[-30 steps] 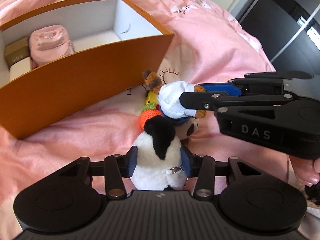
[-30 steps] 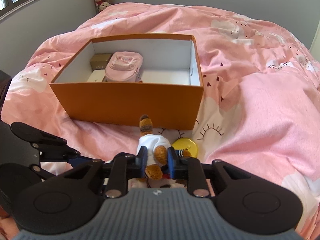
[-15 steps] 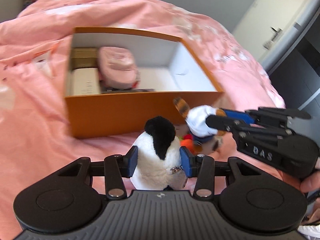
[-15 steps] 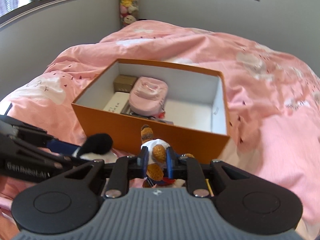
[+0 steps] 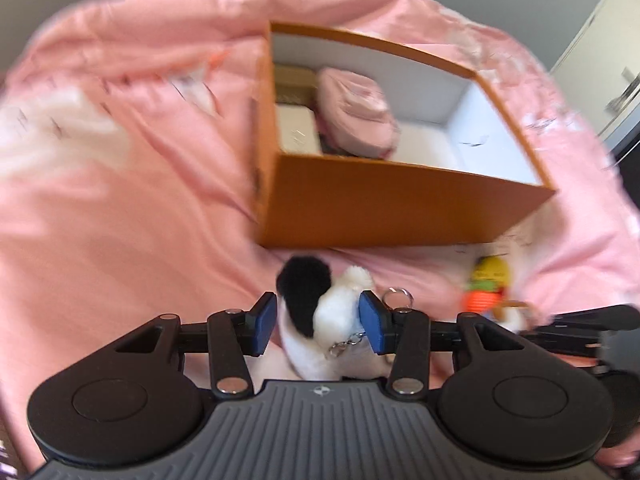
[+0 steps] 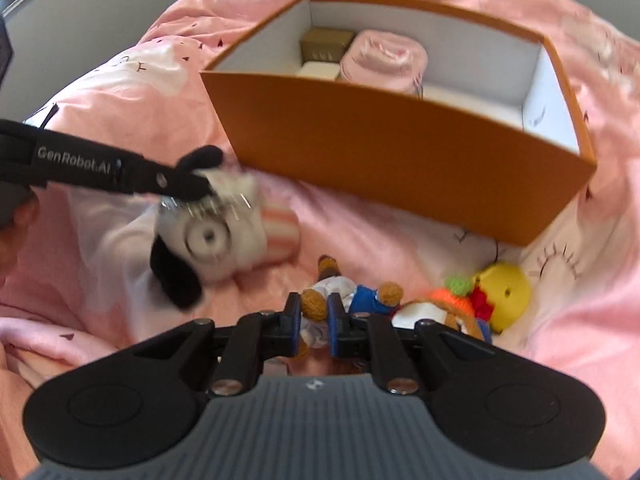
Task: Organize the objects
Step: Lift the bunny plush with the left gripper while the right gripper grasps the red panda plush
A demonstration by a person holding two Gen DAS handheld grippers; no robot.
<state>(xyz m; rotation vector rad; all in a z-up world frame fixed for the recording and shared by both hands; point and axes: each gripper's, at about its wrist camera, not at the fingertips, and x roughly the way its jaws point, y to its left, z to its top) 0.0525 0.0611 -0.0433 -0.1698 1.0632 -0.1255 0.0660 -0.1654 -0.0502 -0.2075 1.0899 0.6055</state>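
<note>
A pink duvet covers the whole bed, rumpled and soft, with an orange box sitting open on it, already holding a pink pouch and a small brown carton.

Over on the left, the left tongs carry a black-and-white plush just in front of the box's near wall. In the left wrist view the blue pads sit either side of its body, half spread, the right pad against the fur and the left pad barely at the black ear, so it looks a loose hold. A keyring and chain dangle from it. My read: feather-light, squashy, likely to sag or slip, so best taken across the middle of the body.

Moving right, the right tongs are closing on a small bear in a white and blue outfit, pinching one brown limb between narrow jaws. That is a thin purchase on a floppy toy; it may swing.

Furthest right, lying on the duvet just beside the bear, a knitted orange-hatted doll and a yellow round toy, near the box's corner, both untouched.
</note>
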